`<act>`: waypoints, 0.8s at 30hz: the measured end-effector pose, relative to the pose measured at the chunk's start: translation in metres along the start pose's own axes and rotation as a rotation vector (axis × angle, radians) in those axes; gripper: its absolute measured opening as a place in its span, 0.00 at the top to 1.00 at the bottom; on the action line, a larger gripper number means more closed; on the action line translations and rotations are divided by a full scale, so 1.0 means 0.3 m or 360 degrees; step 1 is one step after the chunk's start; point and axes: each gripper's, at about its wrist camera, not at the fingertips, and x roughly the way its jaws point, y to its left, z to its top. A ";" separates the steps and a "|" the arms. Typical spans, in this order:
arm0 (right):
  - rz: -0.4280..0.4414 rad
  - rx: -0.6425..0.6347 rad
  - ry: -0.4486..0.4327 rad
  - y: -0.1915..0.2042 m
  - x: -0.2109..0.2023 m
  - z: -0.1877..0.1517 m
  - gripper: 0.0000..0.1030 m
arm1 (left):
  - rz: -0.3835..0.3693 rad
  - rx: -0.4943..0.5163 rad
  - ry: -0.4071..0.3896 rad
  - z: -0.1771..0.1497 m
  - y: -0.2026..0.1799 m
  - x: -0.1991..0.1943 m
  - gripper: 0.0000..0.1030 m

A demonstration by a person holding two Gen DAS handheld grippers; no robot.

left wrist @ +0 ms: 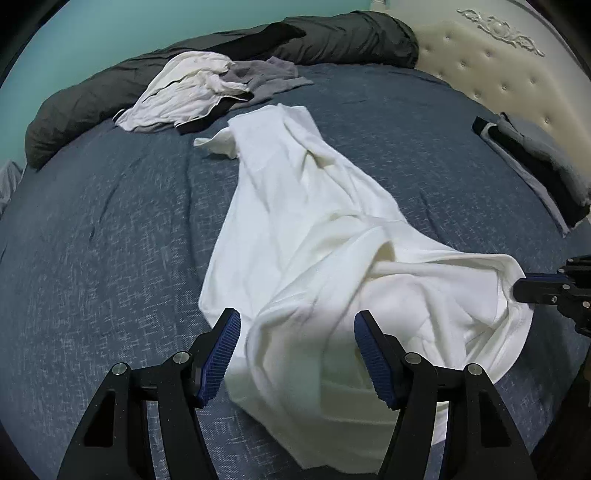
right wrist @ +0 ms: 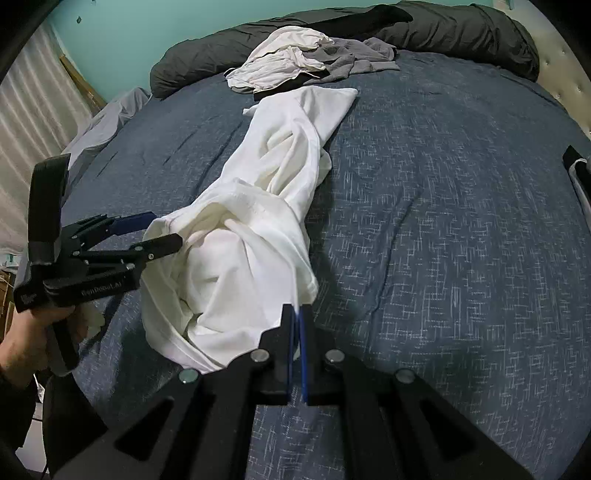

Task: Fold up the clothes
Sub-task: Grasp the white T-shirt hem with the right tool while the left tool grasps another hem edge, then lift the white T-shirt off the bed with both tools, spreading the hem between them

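White garment (left wrist: 303,229) bunched mid-bed (left wrist: 92,240); blue cover open both sides.

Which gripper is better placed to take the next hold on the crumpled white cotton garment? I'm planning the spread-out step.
Left. The left gripper has its jaws apart with the crumpled white cotton garment bunched between them, unpinched. The right gripper is already shut on the garment's near edge, so probably it just keeps holding.

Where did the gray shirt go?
The gray shirt lies crumpled at the bed's far end, beside the rumpled white garment and against the dark duvet.
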 end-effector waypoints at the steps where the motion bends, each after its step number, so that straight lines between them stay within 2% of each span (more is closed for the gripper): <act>1: 0.0001 0.0001 0.0001 -0.002 0.002 0.001 0.98 | 0.0004 0.0007 0.0004 0.002 -0.005 0.006 0.34; 5: 0.0007 0.0007 0.0004 -0.006 0.008 0.007 0.98 | 0.0034 0.0019 0.0025 0.008 -0.006 0.038 0.35; 6: 0.0009 0.0008 0.0004 -0.006 0.008 0.008 0.98 | 0.0037 0.0018 0.0023 0.010 -0.004 0.041 0.38; 8: 0.0012 0.0007 0.0003 -0.005 0.010 0.009 0.98 | 0.0038 0.0010 0.0020 0.014 0.006 0.044 0.53; 13: 0.0014 0.0013 -0.0007 -0.011 0.010 0.014 0.98 | 0.0016 -0.0030 0.0001 0.018 0.044 0.029 0.68; 17: 0.0015 0.0019 -0.0017 -0.018 0.004 0.018 0.98 | -0.0036 -0.0079 -0.0063 0.015 0.074 -0.026 0.69; 24: 0.0030 0.0023 -0.0027 -0.011 0.000 0.023 0.98 | -0.0092 -0.0127 -0.0074 -0.002 0.112 -0.065 0.69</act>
